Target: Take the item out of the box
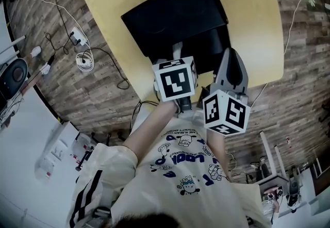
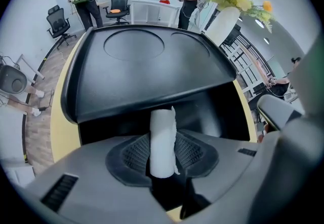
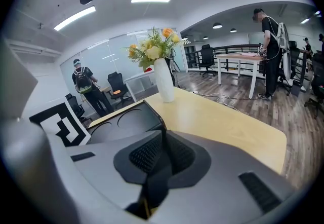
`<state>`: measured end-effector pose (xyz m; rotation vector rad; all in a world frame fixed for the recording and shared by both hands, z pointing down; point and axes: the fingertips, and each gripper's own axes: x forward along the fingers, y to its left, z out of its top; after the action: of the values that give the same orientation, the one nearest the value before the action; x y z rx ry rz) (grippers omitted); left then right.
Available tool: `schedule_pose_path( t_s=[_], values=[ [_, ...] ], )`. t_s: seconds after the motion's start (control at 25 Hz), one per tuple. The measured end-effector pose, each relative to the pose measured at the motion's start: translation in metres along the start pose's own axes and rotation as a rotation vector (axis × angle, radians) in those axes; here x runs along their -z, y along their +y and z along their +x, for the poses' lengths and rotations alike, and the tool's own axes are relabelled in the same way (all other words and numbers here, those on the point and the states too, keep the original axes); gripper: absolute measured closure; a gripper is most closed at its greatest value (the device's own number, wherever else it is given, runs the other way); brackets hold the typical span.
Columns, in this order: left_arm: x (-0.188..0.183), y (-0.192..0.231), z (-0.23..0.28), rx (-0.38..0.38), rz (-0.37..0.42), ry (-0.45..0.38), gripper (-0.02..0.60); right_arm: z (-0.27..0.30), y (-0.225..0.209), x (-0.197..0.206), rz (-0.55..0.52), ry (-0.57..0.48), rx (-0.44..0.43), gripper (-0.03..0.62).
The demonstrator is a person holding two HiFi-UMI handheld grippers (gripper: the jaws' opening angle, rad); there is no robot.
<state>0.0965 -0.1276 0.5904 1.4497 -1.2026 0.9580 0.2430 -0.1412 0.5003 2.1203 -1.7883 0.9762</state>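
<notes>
The left gripper (image 2: 163, 143) has its fingers clamped on a white paper roll (image 2: 162, 132) before the open black box (image 2: 147, 66). Beside the box, the right gripper (image 3: 162, 156) has its fingers together.

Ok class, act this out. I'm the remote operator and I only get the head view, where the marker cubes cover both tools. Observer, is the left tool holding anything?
Observer: Yes. The left gripper view shows the left tool closed on a white roll, in front of the open black box.
Operator: And the right tool?
Observer: The right gripper view shows the right tool shut, with nothing in it.
Operator: What is cut off at the far edge of the table in my view?
Observer: A white vase of yellow and orange flowers, standing on the yellow table beyond the box.
</notes>
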Motion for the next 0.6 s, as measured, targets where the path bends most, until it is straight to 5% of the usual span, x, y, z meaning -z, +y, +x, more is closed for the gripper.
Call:
schedule_pose_path(
  t_s=[0.6],
  values=[
    [0.006,-0.008,-0.012,0.122,-0.043,0.032,0.44,-0.004,0.009,0.001,0.0,-0.007,0.004,0.551]
  ],
)
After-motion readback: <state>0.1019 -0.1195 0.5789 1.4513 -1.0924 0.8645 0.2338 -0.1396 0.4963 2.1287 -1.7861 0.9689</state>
